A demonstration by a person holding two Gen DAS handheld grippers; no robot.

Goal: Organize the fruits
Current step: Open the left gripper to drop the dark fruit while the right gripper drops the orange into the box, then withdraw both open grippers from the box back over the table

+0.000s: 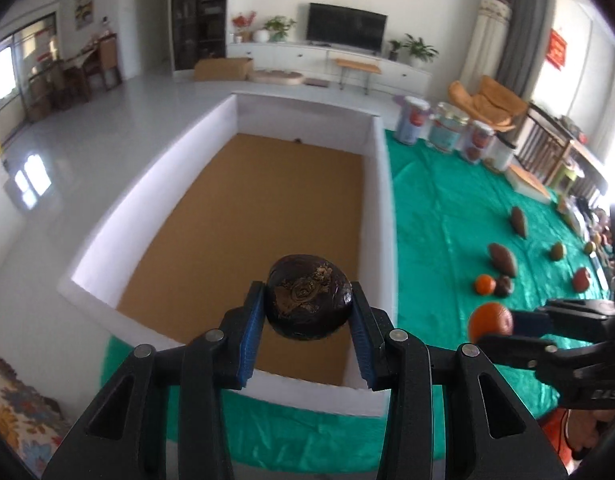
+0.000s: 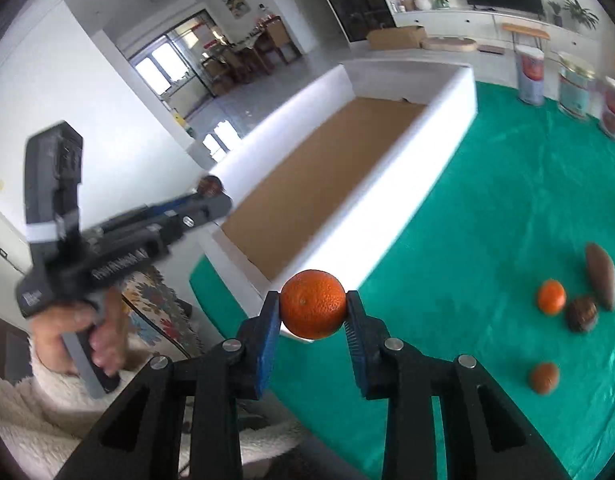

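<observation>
Left wrist view: the left tongs (image 1: 308, 312) are clenched on a dark purple fruit (image 1: 308, 302), held above the brown floor of the white box (image 1: 381, 208). The right tongs (image 2: 312, 310) grip an orange (image 2: 313, 304) over the box's near corner. More fruits lie on the green-covered surface (image 2: 487, 240), including a small orange (image 2: 551, 297).

I see a green cloth (image 1: 447, 200) covering the table; white box (image 1: 383, 208) sits on it, jars (image 1: 447, 128) at far edge, loose fruits (image 2: 551, 297) scattered right.
</observation>
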